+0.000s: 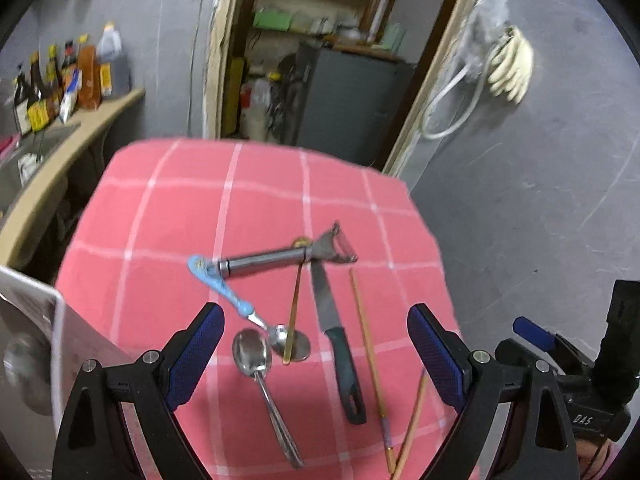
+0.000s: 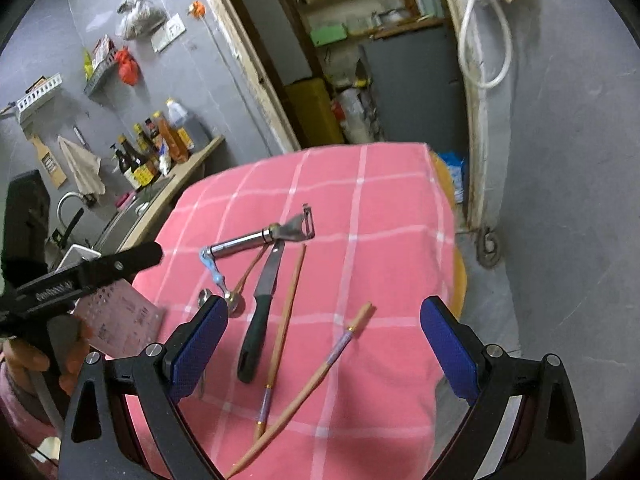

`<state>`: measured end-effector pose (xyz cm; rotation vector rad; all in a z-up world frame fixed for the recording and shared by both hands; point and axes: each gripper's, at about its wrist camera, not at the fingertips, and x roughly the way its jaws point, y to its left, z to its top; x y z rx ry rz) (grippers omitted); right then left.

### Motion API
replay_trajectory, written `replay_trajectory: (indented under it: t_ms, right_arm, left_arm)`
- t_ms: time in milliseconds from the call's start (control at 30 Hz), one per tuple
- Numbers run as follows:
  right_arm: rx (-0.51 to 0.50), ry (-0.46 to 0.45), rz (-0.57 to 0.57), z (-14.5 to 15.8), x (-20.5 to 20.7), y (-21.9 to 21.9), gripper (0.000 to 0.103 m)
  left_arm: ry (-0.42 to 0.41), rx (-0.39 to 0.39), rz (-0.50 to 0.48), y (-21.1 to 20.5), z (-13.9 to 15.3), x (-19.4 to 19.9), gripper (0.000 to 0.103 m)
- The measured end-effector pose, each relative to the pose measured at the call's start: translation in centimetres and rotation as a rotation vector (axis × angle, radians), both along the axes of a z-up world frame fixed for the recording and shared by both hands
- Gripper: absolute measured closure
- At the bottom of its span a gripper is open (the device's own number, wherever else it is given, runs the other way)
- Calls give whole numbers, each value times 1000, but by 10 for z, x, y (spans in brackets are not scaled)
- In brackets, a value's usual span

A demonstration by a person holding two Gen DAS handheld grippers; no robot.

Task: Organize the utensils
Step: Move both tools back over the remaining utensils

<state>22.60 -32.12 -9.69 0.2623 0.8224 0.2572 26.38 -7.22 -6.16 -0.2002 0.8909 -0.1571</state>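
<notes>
Left wrist: left gripper (image 1: 316, 354) wide above spoon (image 1: 256, 356).

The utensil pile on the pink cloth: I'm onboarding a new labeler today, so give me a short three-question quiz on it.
1. True or false: the left gripper is shut on the knife.
2. Multiple choice: what lies across the blue-handled spoon's far end? A) peeler B) chopstick C) knife
3. Fill in: the two chopsticks cross near their ____ ends, as the right wrist view shows.

Key: 1. False; both the left and the right gripper are open and hold nothing. 2. A, the metal peeler. 3. Near (closest to the camera).
</notes>
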Motion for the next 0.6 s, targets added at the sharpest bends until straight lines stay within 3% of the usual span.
replay_trajectory:
  t_ms: [167,600]
  right_arm:
    - [20,25,64,-18,25,6,11]
    - [97,125,189,-60,82,32,53]
  left_arm:
    - [60,15,32,3,-28,4,13]
    - [170,17,101,21,-70,12,47]
